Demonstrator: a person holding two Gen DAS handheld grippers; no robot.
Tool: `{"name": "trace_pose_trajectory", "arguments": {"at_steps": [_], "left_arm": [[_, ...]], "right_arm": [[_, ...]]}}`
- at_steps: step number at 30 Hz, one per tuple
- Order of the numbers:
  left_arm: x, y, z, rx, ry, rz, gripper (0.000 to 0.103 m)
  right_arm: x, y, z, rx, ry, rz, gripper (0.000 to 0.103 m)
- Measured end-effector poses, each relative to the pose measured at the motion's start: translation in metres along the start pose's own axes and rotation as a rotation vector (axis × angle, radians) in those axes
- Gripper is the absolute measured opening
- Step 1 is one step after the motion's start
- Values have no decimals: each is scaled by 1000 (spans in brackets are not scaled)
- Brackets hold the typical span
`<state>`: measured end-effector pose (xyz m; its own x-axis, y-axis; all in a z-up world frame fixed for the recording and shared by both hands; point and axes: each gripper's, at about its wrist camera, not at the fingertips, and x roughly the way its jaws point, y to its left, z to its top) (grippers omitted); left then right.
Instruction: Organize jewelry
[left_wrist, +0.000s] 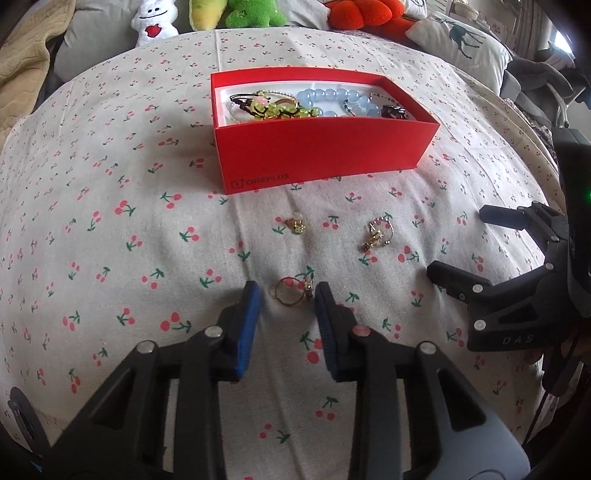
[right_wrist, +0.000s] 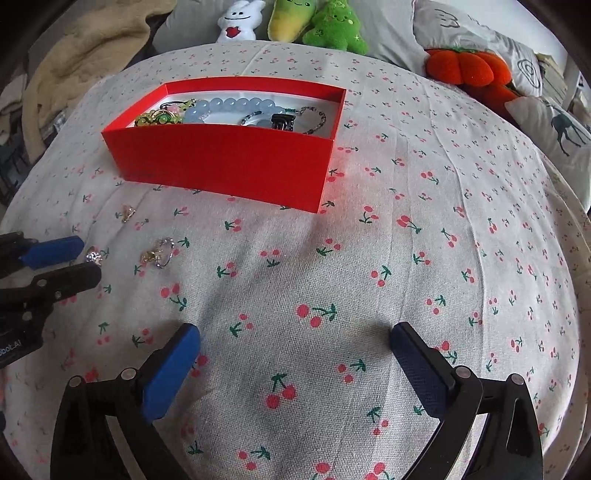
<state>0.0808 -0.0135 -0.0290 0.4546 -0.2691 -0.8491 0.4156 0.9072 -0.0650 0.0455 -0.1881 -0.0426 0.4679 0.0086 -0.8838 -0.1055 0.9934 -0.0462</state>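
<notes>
Blue-padded fingers of the left gripper (left_wrist: 286, 295) sit low over the cherry-print bedspread (left_wrist: 147, 229), parted narrowly with a gold ring (left_wrist: 291, 295) lying between the tips; whether the pads touch it I cannot tell. Just beyond lie a small gold charm (left_wrist: 297, 223) and a gold earring (left_wrist: 376, 234), loose on the cloth. Off to the right, the right gripper (right_wrist: 295, 343) hangs spread wide, holding nothing. Farther back stands the red box (left_wrist: 325, 155), with a pale blue bead bracelet (left_wrist: 340, 101) and other pieces inside.
</notes>
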Motion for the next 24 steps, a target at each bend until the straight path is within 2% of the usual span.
{"name": "trace_pose_trajectory", "arguments": {"at_steps": [3,12,14,16,18,24], "left_arm": [[-1,1,1,-5,4,-4,14],[-5,1,3,-10,20,26,14],[-6,1,3,-5,21,35,14],[-6,2,2,-4,23,38,14],[-6,4,2,-9,25,38,14],[-6,12,5,-41,32,36,14]], "right_arm": [[-2,3,1,-9,10,5,103],[-9,28,7,-90,-16,137,102],[-10,32,10,-98,-21,152,97],[-8,34,13,-107,-19,154,84],[-5,32,17,-116,-20,151,76],[2,41,24,-203,-39,148,70]]}}
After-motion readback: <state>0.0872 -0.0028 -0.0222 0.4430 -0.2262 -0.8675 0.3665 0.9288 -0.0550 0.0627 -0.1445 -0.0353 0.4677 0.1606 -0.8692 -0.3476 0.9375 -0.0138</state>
